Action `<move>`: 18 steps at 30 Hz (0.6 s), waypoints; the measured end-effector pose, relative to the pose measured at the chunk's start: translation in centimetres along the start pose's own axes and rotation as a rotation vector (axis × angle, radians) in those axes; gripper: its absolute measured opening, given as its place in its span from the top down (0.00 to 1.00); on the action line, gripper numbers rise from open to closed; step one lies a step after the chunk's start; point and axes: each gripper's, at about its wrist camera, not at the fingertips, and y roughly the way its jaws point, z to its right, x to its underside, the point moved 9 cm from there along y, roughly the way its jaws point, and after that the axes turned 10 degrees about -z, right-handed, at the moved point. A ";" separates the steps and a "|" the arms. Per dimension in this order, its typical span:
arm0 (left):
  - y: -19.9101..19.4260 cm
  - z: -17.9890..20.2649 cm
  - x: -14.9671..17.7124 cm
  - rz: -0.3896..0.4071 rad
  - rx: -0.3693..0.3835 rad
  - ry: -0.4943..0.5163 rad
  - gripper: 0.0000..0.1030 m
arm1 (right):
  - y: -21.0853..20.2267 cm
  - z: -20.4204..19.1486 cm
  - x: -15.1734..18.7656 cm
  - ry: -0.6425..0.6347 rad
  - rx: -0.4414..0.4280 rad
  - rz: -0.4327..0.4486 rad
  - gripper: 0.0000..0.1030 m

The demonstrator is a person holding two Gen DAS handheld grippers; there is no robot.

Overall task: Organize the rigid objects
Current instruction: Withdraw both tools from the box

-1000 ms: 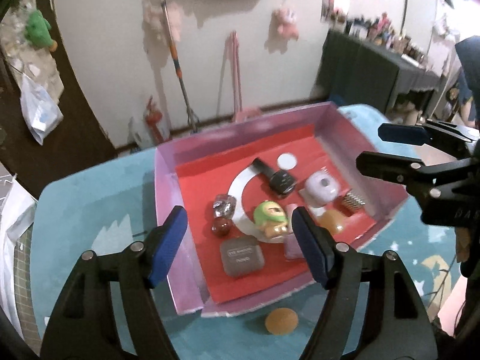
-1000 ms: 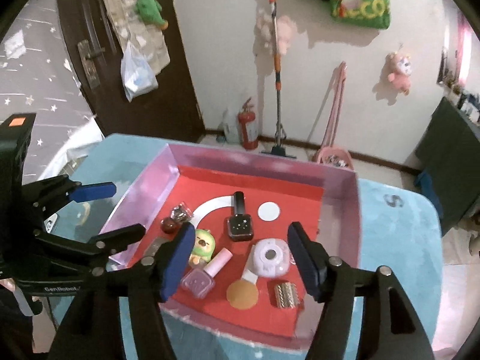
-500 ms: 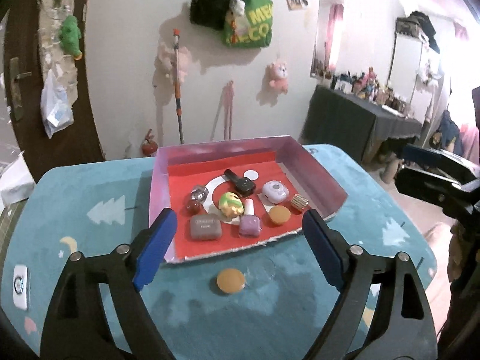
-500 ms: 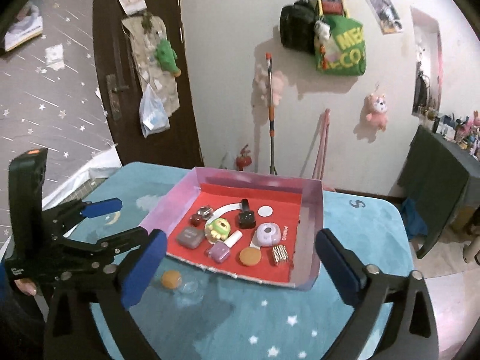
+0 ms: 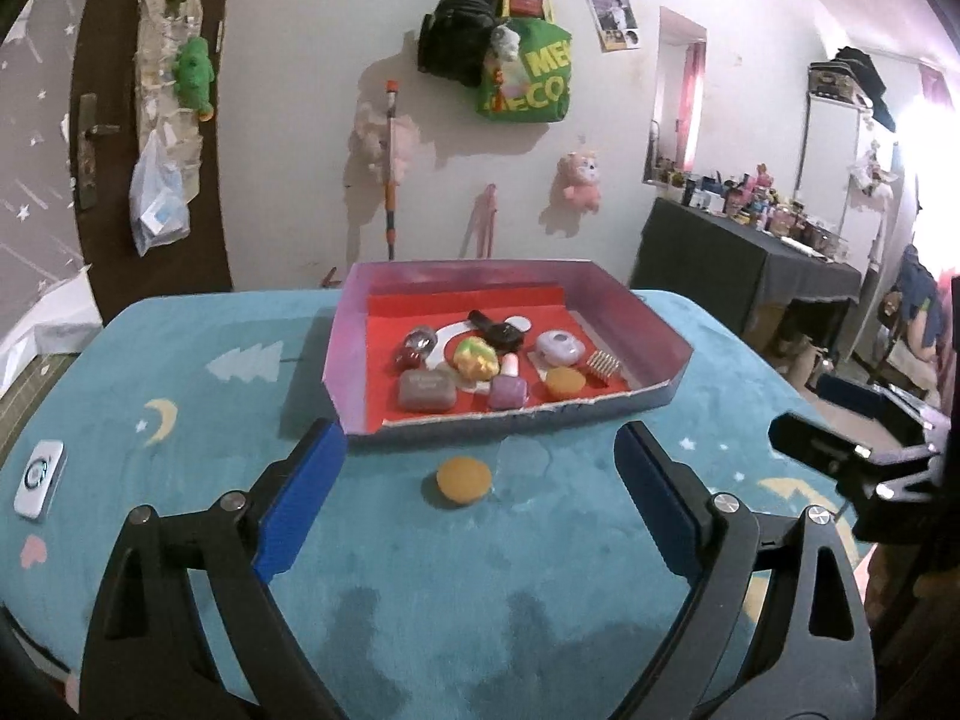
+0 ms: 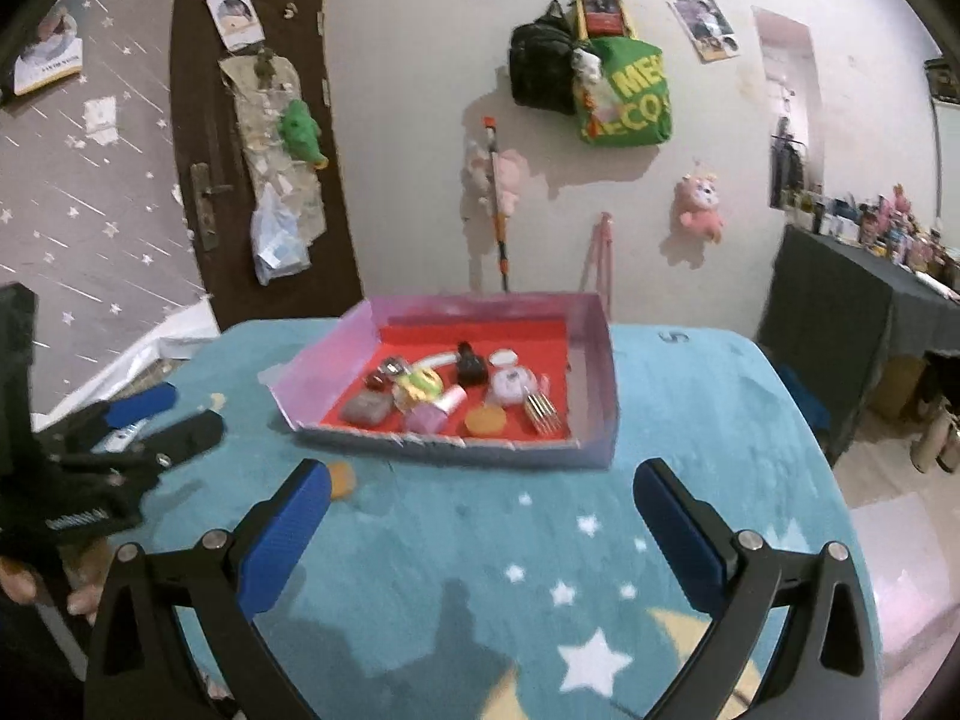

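The left gripper (image 5: 477,480) is hanging over the blue table mat (image 5: 180,420), its jaws opening with nothing gripped. An orange disc (image 5: 463,481) is lying just before the pink tray (image 5: 654,324), which is holding the small objects. The right gripper (image 6: 480,516) is spread wide, empty.

Right gripper (image 6: 480,495) gapes wide and empty over the teal mat (image 6: 690,420); the tray (image 6: 600,360) of trinkets sits beyond.
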 end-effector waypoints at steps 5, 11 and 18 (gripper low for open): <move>1.4 0.1 2.3 -0.016 -0.020 -0.014 0.10 | 1.8 1.0 3.0 0.049 -0.009 -0.032 0.00; 3.7 0.6 5.0 -0.070 -0.022 -0.021 0.10 | 3.5 2.3 4.9 0.076 0.018 -0.063 0.00; 5.5 0.4 6.6 -0.123 -0.037 -0.028 0.10 | 5.3 2.6 6.7 0.096 0.012 -0.103 0.00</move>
